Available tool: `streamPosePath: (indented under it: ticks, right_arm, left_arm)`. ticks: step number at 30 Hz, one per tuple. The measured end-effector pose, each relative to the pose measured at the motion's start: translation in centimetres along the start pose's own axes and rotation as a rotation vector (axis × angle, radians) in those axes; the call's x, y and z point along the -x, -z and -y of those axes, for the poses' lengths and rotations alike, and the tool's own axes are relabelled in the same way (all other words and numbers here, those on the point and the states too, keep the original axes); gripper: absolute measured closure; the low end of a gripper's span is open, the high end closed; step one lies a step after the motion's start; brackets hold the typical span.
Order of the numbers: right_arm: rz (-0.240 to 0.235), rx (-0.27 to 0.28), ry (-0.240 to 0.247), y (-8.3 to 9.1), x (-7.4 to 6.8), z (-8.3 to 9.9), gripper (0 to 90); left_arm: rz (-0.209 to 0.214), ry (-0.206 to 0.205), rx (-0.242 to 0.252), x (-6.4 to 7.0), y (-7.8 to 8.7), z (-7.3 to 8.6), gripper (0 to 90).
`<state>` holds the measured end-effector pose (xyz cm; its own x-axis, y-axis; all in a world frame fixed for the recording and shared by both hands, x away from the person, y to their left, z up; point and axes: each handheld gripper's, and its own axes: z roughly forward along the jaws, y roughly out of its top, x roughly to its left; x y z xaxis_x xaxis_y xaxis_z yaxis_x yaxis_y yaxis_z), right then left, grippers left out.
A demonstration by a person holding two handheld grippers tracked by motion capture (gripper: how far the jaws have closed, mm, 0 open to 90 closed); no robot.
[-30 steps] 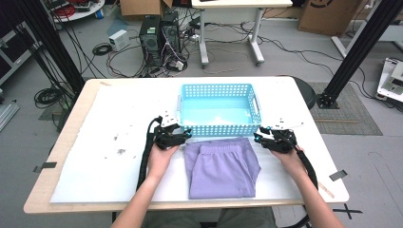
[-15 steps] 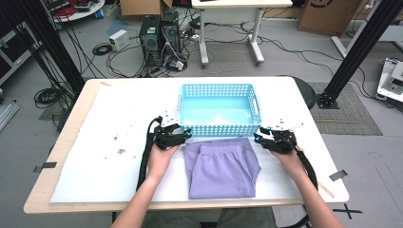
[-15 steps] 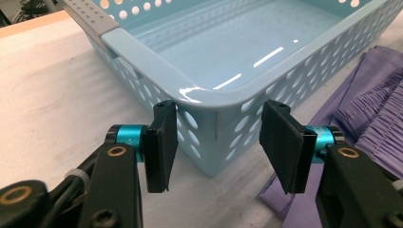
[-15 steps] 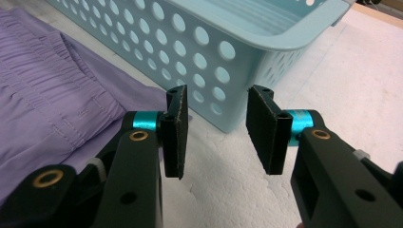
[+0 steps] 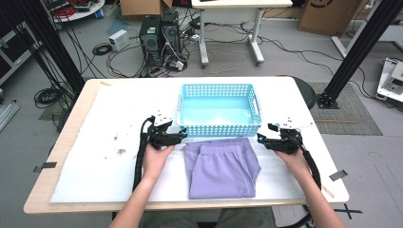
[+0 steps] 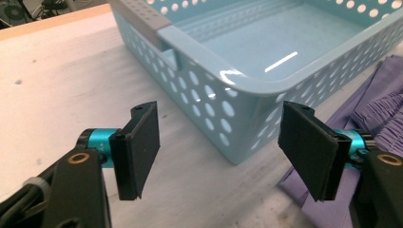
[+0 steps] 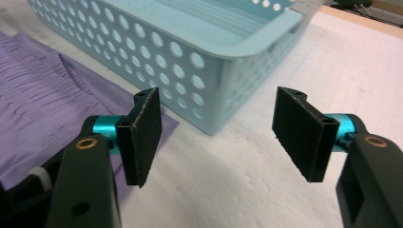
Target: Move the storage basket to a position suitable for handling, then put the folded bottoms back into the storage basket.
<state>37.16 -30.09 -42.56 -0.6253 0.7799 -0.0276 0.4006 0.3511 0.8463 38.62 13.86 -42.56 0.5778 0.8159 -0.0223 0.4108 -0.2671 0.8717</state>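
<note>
So in the high view there's a folded purple garment (image 5: 221, 167) lying flat in the lower middle of the frame, on the white surface (image 5: 95, 171), with its top edge right up against the near wall of a light blue basket (image 5: 219, 127) that sits just above it in the center. The left claw (image 5: 182, 136) sits at the garment's upper left corner and the right claw (image 5: 259, 137) at its upper right corner, both pointing inward toward each other, each held by a hand coming up from the bottom edge. Neither one is gripping anything. In the left gripper view the left claw (image 6: 218, 142) has its jaws wide apart, with the basket's corner (image 6: 247, 90) between them further back and purple fabric (image 6: 375, 104) along the right edge. In the right gripper view the right claw (image 7: 216, 135) is spread wide too, with the basket (image 7: 180, 52) across the top and the garment (image 7: 43, 104) on the left side.
</note>
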Motion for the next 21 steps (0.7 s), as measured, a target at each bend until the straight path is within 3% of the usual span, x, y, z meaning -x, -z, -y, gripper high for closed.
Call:
streamPosePath:
  ticks: [13, 19, 21]
  right_arm:
    - [0.046, 0.085, 0.024, 2.0, 0.4, 1.1, 31.9]
    - [0.040, 0.142, -0.012, 2.9, 0.1, 1.2, 27.6]
    - [0.045, 0.139, -0.019, 3.1, -0.1, 1.3, 24.6]
  left_arm:
    - [-0.053, 0.026, 0.066, -1.7, 3.2, 1.0, 28.9]
    - [-0.058, 0.006, 0.106, -1.0, 5.0, 1.1, 28.8]
    - [-0.052, 0.007, 0.125, -0.8, 5.6, 1.2, 28.8]
